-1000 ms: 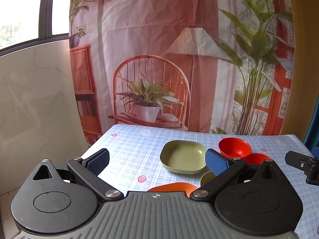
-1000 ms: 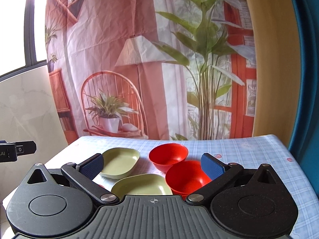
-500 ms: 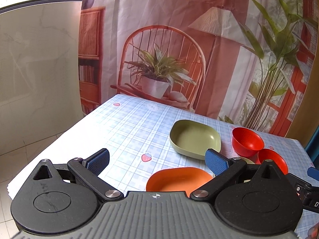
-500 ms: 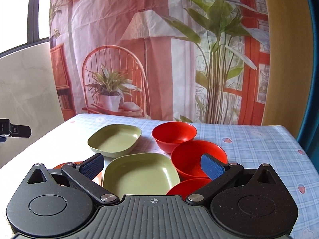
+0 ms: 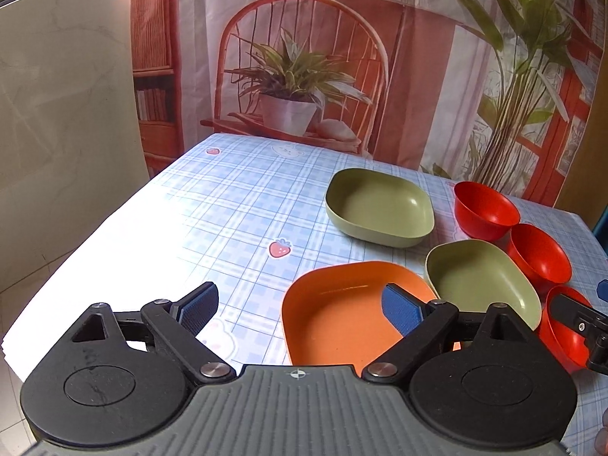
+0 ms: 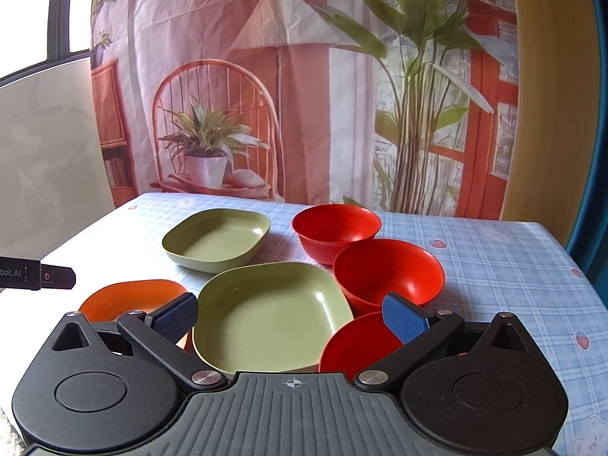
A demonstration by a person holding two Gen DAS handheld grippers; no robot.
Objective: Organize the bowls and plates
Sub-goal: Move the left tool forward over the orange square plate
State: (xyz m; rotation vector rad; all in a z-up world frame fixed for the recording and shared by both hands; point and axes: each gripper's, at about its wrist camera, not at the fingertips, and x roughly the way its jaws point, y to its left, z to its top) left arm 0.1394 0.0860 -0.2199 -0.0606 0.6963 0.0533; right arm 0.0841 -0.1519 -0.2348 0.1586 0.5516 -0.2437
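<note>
My left claw (image 5: 300, 306), wide, empty, jaws just narrowing, should straddle the orange plate (image 5: 342, 311) rim directly ahead before pinching.

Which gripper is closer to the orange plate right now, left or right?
Left. The left gripper hangs open right over the orange plate, one pad above its inside. The right gripper, also open, sits over the green plate beside it, the orange plate off to its left.
</note>
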